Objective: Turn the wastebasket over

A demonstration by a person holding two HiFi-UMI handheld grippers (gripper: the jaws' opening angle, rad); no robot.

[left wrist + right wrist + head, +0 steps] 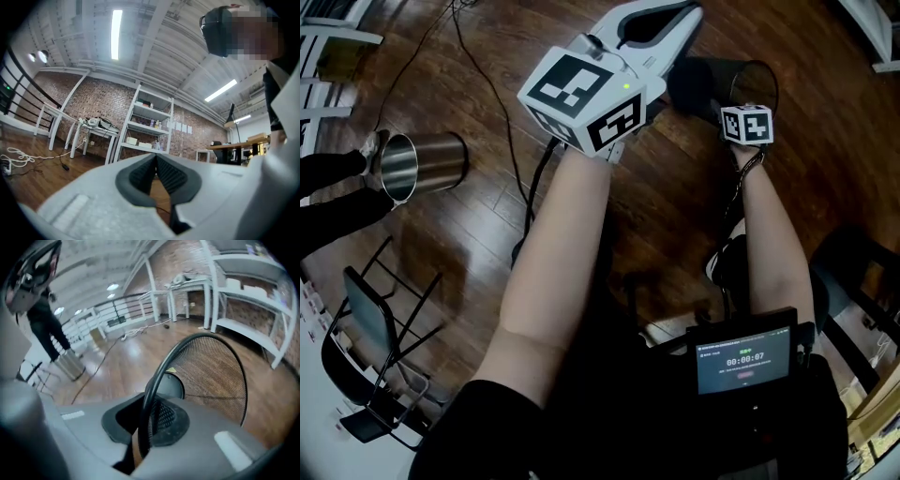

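The black wire-mesh wastebasket (pixel 710 82) is at the top right of the head view, tipped so that its round mouth shows. In the right gripper view its mouth faces me and I see the mesh wall (pixel 213 373) and the bottom inside. My right gripper (pixel 741 105) is shut on the basket's rim, which runs between the pads (pixel 161 420). My left gripper (pixel 680 13) is held high beside the basket with its pads together (pixel 143 173) and nothing in them. It points out into the room.
A steel bin (pixel 422 165) stands on the wood floor at the left, next to a person's legs (pixel 328 183). Cables (pixel 487 89) cross the floor. A black folding chair (pixel 380 328) is at the lower left. White shelves (pixel 150 126) and tables line the brick wall.
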